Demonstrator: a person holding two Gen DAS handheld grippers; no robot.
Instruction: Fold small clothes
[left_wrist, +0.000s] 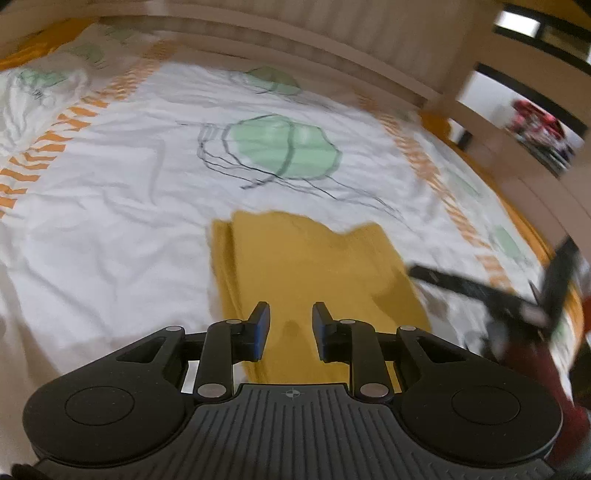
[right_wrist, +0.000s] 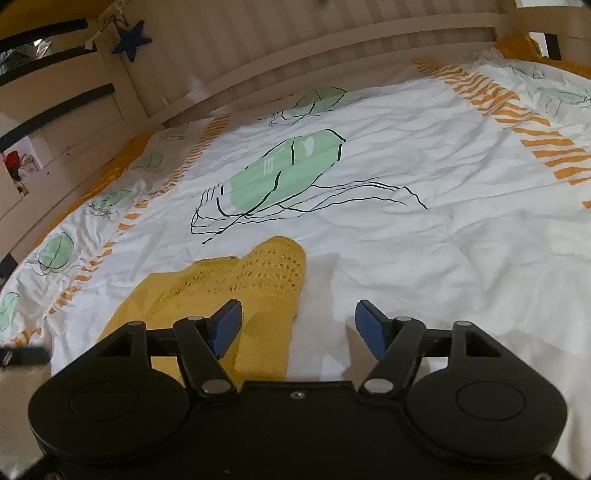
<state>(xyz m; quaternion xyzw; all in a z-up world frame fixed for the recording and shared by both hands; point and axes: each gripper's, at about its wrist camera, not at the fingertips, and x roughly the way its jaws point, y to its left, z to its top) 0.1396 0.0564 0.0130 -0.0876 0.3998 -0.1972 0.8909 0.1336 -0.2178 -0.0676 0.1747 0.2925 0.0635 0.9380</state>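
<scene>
A rumpled white duvet (right_wrist: 424, 229) printed with pale green shapes (right_wrist: 284, 170), thin black line drawings and bands of orange stripes (right_wrist: 524, 122) covers a bed. At its far side runs a pale slatted wooden bed frame (right_wrist: 332, 40). A dark blue star (right_wrist: 132, 40) hangs at the far left by the frame's post.

Each wrist camera looks forward and down along its own jaws, close above the bed (left_wrist: 110, 229). Both views share the yellow garment (left_wrist: 314, 266) and the far headboard (right_wrist: 332, 40).
</scene>
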